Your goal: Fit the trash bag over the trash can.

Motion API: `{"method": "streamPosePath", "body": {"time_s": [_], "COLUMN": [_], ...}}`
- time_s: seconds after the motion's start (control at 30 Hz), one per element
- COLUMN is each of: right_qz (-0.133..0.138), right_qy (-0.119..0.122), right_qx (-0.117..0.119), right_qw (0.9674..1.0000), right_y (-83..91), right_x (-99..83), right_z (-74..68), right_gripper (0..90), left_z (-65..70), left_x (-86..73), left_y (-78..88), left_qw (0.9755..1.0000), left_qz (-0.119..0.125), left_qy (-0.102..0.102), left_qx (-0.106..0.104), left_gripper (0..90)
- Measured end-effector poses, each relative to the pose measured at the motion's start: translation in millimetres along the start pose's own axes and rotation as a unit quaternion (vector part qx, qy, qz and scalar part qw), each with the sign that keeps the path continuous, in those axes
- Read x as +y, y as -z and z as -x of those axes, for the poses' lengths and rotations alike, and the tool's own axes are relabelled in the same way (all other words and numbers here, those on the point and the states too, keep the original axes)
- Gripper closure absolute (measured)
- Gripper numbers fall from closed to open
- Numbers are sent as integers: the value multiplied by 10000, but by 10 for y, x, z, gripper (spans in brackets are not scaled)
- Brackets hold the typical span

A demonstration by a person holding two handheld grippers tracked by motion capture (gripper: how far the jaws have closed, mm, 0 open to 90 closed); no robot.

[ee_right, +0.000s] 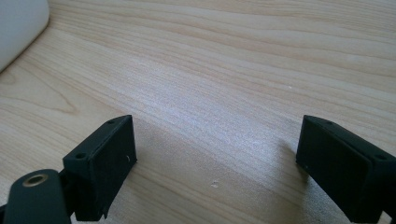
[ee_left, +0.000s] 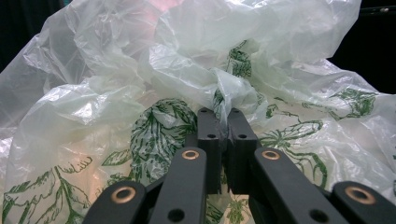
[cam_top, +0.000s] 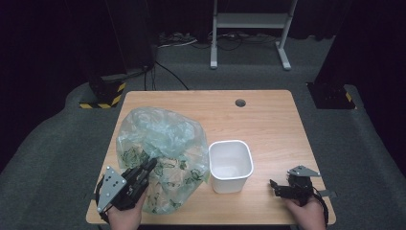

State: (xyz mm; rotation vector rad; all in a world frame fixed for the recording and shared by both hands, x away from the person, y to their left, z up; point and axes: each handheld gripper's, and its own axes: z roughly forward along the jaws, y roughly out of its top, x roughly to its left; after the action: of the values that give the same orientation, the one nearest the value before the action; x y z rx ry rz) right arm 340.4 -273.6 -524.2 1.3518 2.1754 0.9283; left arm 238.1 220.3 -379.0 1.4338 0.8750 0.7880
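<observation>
A crumpled clear plastic bag (cam_top: 160,143) printed with green leaves lies on the left half of the wooden table (cam_top: 268,120). My left gripper (cam_top: 151,165) is shut on a gathered fold of that plastic bag (ee_left: 229,100), the two jaws pressed together with the film pinched between them at the tips (ee_left: 223,114). A white square plastic bin (cam_top: 230,165) stands empty just right of the bag. My right gripper (cam_top: 274,186) rests low near the table's front right edge, its jaws (ee_right: 215,158) wide apart over bare wood with nothing between them.
A corner of the white bin (ee_right: 18,28) sits at the upper left of the right gripper view. A round cable hole (cam_top: 240,102) lies near the table's far edge. Beyond the table stand a white frame (cam_top: 249,28) and cables on grey carpet.
</observation>
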Motion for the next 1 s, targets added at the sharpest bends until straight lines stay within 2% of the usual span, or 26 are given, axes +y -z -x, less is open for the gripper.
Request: {"method": "streamPosePath", "body": {"time_s": [0.37,0.7,0.8,0.9,1.0], "right_qz": [2,-2,6,1,4], "right_qy": [8,-12,5,8,6], "right_qx": [3,4,9,6,9], "right_qw": [10000,10000,10000,10000,10000], "right_y": [0,1,0,0,0], "right_x": [0,0,0,0,0], "right_z": [2,0,2,3,2], "right_gripper": [118,118,118,119,119], "left_z": [202,371,426,504,591], "left_x": [156,395,423,431,435], "left_y": [-120,-137,-186,-284,-398], "left_qw": [9991,9960,9952,9943,9933], "left_qz": [191,530,523,479,403], "left_qy": [-83,-118,-182,-174,-252], "left_qx": [-376,-704,-803,-934,-1056], "left_gripper": [864,865,865,864,864]}}
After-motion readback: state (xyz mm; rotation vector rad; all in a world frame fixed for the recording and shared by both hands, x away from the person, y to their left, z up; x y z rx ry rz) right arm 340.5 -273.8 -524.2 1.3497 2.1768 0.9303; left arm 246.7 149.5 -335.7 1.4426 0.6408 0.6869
